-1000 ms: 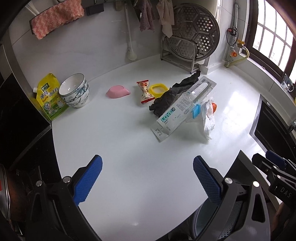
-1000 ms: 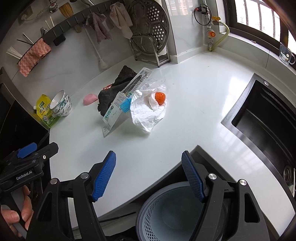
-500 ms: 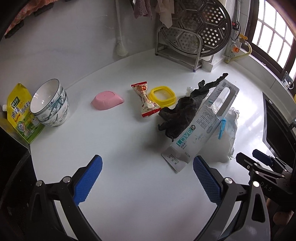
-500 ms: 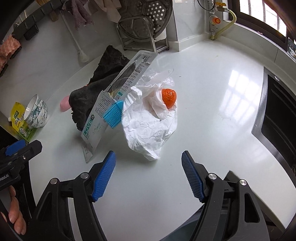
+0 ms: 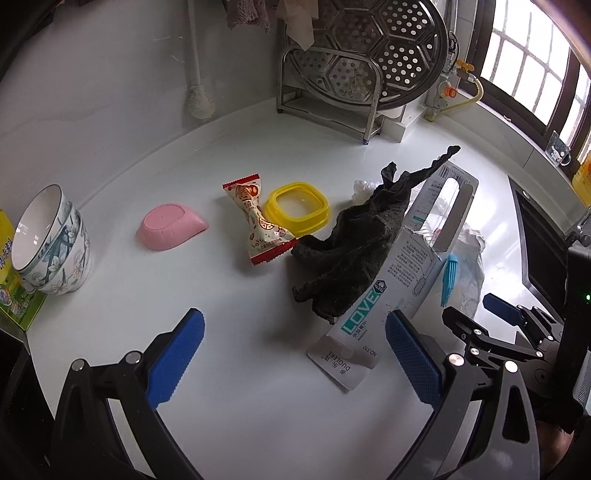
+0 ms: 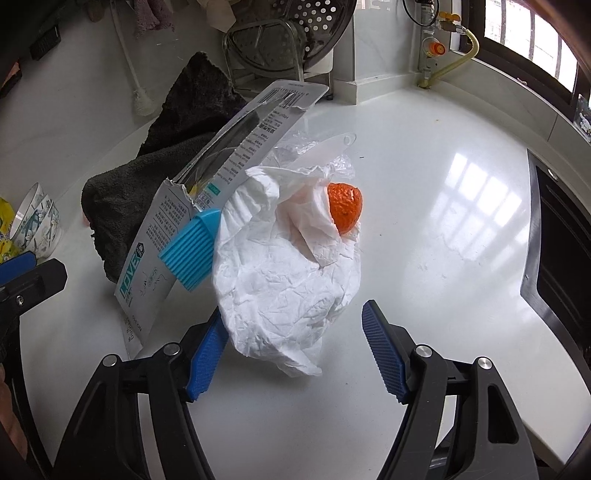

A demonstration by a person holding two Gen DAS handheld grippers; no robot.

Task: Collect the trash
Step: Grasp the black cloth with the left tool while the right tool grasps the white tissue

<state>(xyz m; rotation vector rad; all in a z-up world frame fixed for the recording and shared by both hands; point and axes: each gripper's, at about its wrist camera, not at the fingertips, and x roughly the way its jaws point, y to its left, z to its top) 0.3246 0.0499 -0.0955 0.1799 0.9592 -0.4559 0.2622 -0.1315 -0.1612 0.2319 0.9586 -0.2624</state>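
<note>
Right gripper [image 6: 295,350]: jaws wide, holding nothing, straddling crumpled white paper [image 6: 284,280] | left gripper [image 5: 295,354]: wide, empty | orange peel [image 6: 345,206] half-wrapped in paper | brush handle hidden behind carton [image 6: 221,173]

Both views look steeply down and forward from the wrists over a glossy white bench [image 5: 258,406]. The left view sits low and close, taking in the bench's left half out to the back wall. The right view hangs nearer still, almost on top of a crumpled white paper wad [image 6: 284,280]. Both views share the torn grey-white cardboard package printed LOVE [image 5: 391,280] [image 6: 173,229], the dark grey cloth [image 5: 354,243] [image 6: 147,173] and the perforated steel steamer tray [image 5: 384,48] [image 6: 295,22].
</note>
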